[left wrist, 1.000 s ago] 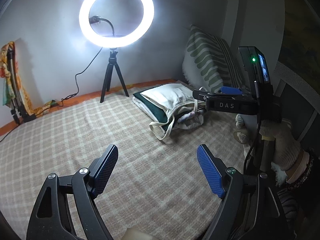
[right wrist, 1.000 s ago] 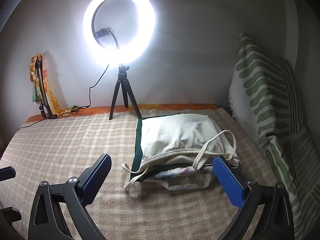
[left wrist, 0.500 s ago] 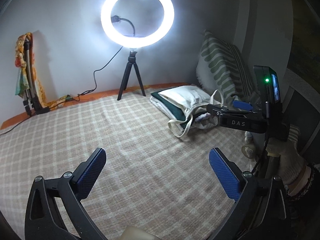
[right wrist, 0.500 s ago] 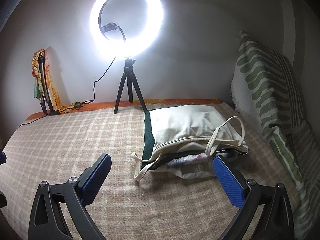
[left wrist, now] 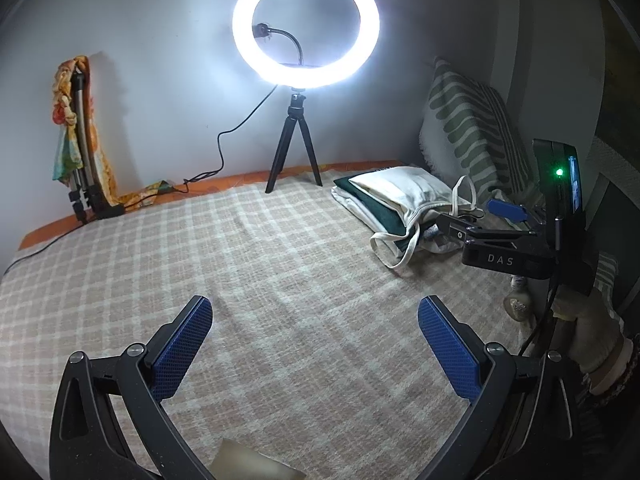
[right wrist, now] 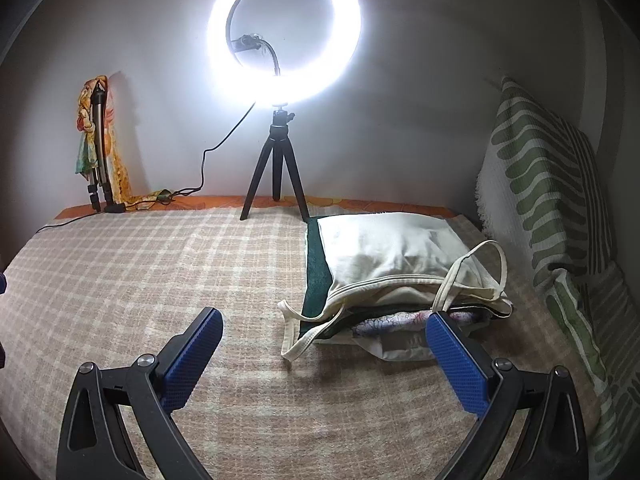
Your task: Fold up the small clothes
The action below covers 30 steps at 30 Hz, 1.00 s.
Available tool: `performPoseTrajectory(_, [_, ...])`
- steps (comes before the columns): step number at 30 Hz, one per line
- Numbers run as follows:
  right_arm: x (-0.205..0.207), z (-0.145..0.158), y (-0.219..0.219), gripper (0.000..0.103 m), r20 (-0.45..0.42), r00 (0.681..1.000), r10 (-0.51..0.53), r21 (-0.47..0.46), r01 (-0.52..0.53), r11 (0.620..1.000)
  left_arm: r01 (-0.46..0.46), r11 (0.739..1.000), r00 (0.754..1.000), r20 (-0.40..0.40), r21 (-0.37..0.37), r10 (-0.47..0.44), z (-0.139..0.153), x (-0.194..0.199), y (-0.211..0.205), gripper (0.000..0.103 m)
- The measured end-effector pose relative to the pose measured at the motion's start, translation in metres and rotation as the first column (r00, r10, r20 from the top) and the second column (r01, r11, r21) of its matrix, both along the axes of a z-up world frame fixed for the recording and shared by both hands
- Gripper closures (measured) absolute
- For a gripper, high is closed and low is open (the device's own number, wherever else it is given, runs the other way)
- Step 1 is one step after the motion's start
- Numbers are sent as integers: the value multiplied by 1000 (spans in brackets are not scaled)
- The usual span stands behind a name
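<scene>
We look across a checked blanket lit by a ring light on its tripod. A stack of folded clothes, cream cloth bag on top, lies at the far right beside a green-patterned cushion. Our left gripper has just spread wide, empty; our right gripper gapes empty just short of the stack.

Both grippers have black plastic arms with silver screws and blue textured pads. The right gripper carries the white letters "DAS", a small screen with a green light, and a black cable. The hand wears a cream knitted glove.
</scene>
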State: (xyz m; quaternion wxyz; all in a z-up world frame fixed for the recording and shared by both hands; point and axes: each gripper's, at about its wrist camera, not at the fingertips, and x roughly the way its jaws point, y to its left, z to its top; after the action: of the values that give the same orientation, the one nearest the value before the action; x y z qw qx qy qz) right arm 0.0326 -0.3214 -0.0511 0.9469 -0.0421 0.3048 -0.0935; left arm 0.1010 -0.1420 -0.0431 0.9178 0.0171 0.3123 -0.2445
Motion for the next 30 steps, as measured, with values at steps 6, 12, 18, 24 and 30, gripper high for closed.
performPoseTrajectory(6, [-2,3,-5,0,11,1000,-19,16,19,1000,4,1000,1000,3,26,-4,-1,-1,-1,1])
performPoseTrajectory(12, [-5,7,-11,0,22,999,-43,28,42,999,10,999,1000,-6,40,-10,-3,-1,-4,1])
performPoseTrajectory(18, [-6,8,-11,0,31,998,-52,29,51,998,4,997,1000,10,80,-5,-4,-2,-7,1])
performPoseTrajectory(24, [-7,10,-8,0,33,998,-44,21,43,999,0,997,1000,9,78,-1,-3,-2,-5,1])
performPoseTrajectory(30, [-5,10,-7,0,32,999,-42,24,41,999,-6,997,1000,10,72,5,-2,-1,-4,1])
